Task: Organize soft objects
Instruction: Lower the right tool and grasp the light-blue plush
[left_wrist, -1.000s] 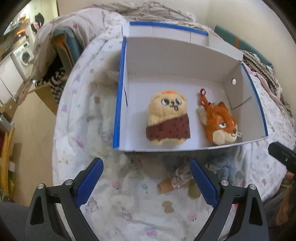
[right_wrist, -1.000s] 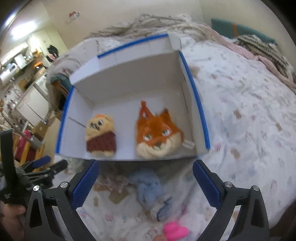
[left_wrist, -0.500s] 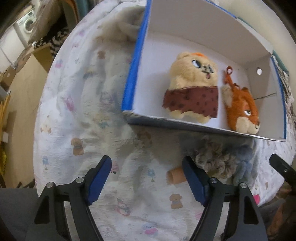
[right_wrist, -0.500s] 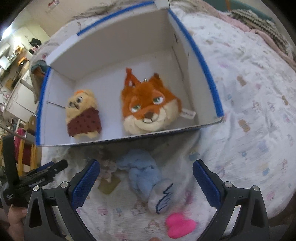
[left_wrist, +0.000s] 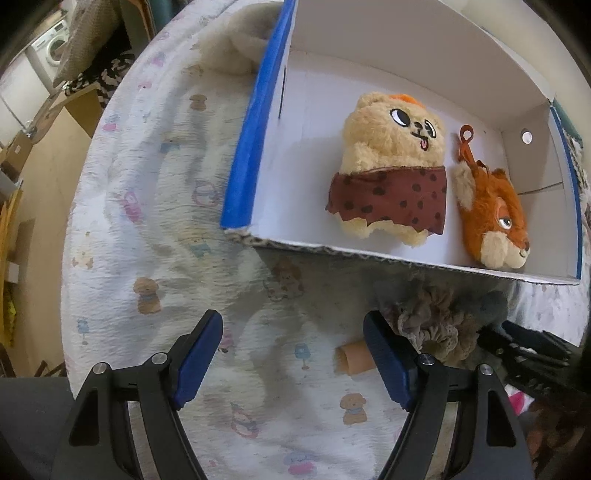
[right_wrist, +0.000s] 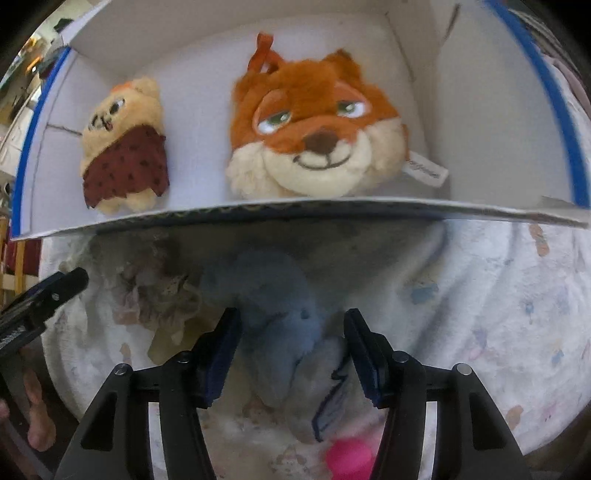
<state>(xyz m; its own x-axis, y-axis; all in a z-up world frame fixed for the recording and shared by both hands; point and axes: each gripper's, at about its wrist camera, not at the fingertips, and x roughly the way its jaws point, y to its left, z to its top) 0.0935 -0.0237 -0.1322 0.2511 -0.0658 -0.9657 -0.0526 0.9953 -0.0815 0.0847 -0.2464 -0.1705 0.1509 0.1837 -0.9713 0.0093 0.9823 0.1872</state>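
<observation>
My left claw (left_wrist: 291, 354) stands wide apart over the printed white bed quilt (left_wrist: 155, 229), holding nothing. Risk: it sits well to the left of the crumpled beige-grey ruffled fabric piece (left_wrist: 428, 325), so a closure here would pinch quilt only.

The white cardboard box with blue-taped rims (right_wrist: 295, 214) lies just beyond the loose items. Inside it, the tan plush bear in a spotted maroon wrap (right_wrist: 122, 151) lies at left and the orange plush fox head with a cream muzzle (right_wrist: 314, 129) at right, close together but whether touching I cannot tell.

My right claw (right_wrist: 291, 347) is partly narrowed around the pale blue plush toy (right_wrist: 284, 332), which lies on the quilt just in front of the box's near wall. Whether the pads already touch the plush I cannot tell.

Failure modes, as I judge them:
- The plush compresses; a shallow bite may slip on lifting.
- The quilt may be gathered in with it.
- The near wall may snag the toy if the lift is low.
- The bright pink soft object (right_wrist: 347, 458) beside the toy may be knocked aside.
</observation>
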